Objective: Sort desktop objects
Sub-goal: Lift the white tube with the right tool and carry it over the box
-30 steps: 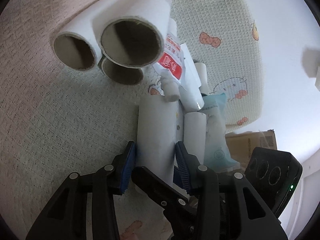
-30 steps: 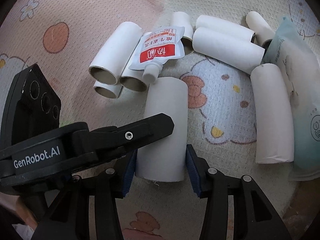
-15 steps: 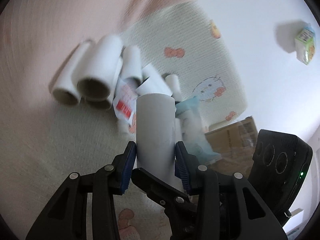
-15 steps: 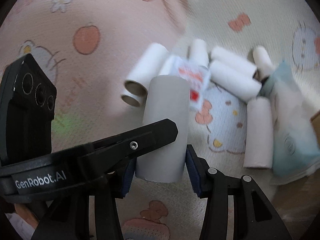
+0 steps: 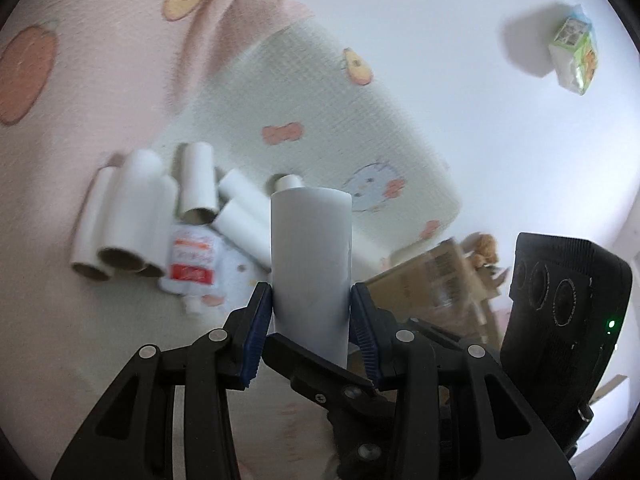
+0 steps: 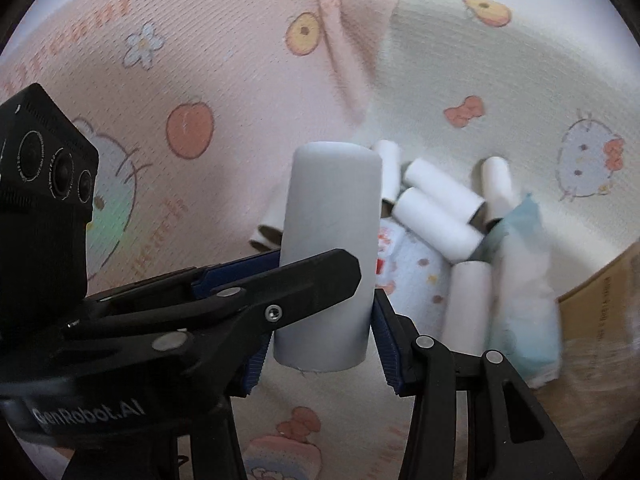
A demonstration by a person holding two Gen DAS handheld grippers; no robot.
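Both grippers clamp one cardboard tube: the left gripper [image 5: 311,312] has its blue pads pressed on the tube [image 5: 311,256] from either side, and the right gripper [image 6: 320,324] pinches the same tube [image 6: 330,248] lower down. The tube is lifted clear of the patterned cloth [image 5: 100,60], its long axis running straight away from both cameras along the fingers. Its near end is hidden behind the black gripper frames in the left view; its far opening cannot be seen. "GenRobot.AI" reads on the other gripper's body in the right view. Below lies the pile of white tubes [image 5: 124,216], pointing various ways, several showing brown open ends. Among them sits a white pouch [image 5: 192,256] with a red label, its print too blurred to read. A pale blue packet [image 6: 520,280] lies beside the tubes, smeared by motion. A cardboard box [image 5: 436,272] with illegible barcode print is partly cut off. Far off, a small green-and-white pack [image 5: 574,56] lies on the white tabletop [image 5: 460,80].
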